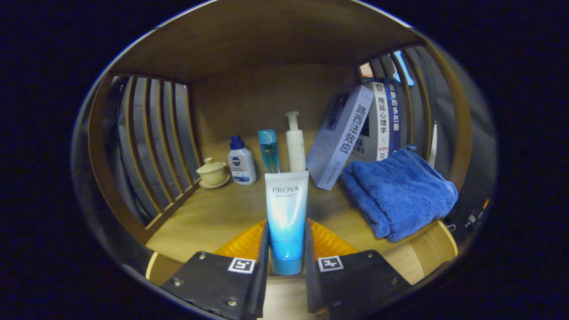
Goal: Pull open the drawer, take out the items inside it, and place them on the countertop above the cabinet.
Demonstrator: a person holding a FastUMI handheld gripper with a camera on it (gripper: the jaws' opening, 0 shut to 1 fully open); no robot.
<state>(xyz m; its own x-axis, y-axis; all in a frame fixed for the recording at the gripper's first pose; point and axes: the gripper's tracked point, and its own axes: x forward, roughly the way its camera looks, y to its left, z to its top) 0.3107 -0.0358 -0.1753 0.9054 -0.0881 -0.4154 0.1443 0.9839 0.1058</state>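
— Fingers?
— I see the gripper [286, 249] closed on a blue tube [286, 218], one finger pressed to each side, tube upright over the desk [213, 218].
— Beyond it?
— A lidded cup [212, 172], pump bottle [241, 162], blue bottle [268, 150], white dispenser [295, 143], leaning books [340, 138] and a blue towel [400, 193].

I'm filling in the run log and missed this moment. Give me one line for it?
tongs: shut on blue-white tube | tube: upright, cap down, over countertop | ahead: three bottles, lidded cup, leaning books, blue towel
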